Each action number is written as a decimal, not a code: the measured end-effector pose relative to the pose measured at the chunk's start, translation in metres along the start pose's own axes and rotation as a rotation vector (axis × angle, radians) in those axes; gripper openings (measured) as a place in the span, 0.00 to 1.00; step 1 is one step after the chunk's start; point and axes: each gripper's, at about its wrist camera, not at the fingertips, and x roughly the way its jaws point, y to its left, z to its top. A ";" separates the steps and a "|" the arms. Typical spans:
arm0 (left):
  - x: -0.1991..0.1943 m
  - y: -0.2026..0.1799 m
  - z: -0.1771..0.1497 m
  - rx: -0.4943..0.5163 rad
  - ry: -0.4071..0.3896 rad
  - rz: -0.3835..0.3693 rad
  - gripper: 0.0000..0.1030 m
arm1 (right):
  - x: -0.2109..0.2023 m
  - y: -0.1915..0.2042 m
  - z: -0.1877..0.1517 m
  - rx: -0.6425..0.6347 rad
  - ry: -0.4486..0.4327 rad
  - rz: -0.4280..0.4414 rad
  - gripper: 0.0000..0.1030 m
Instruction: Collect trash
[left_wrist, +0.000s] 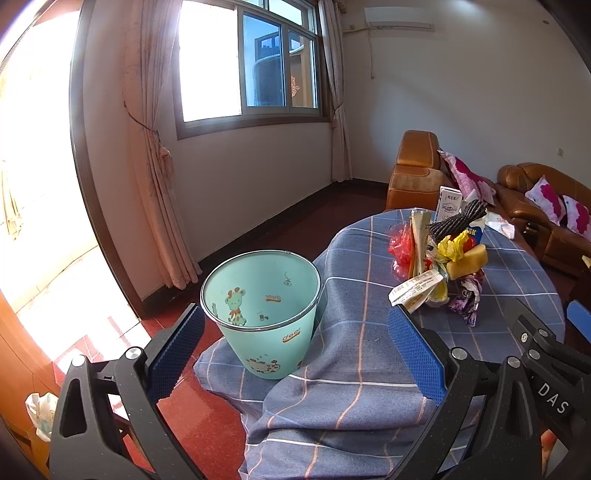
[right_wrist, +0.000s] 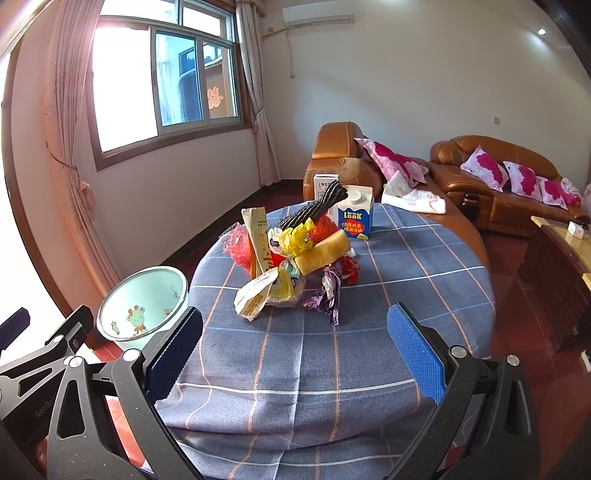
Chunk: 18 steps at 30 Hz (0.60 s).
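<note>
Trash pile (right_wrist: 291, 258) sits mid-table on blue plaid cloth (right_wrist: 369, 332): wrappers, plastic bags, sponge, all light, soft, crinkly; pinch loose wrapper edges. Teal bin (left_wrist: 262, 314) stands left, probably on the draped cloth. Left gripper (left_wrist: 295, 350) and right gripper (right_wrist: 295, 350) spread, empty. Living room, sofa (right_wrist: 498, 177) behind.

brown sofa (right_wrist: 491, 184), pink pillows (right_wrist: 517, 177), curtained window (right_wrist: 166, 81)
</note>
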 end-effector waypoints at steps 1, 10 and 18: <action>0.000 0.001 0.000 -0.001 0.000 0.001 0.94 | 0.000 0.000 0.000 0.001 -0.003 0.000 0.96; 0.001 0.000 -0.002 0.000 0.001 0.007 0.94 | 0.001 -0.004 -0.002 0.015 -0.002 0.000 0.95; 0.002 0.000 -0.002 0.000 0.001 0.006 0.94 | 0.001 -0.005 -0.002 0.019 -0.003 -0.002 0.96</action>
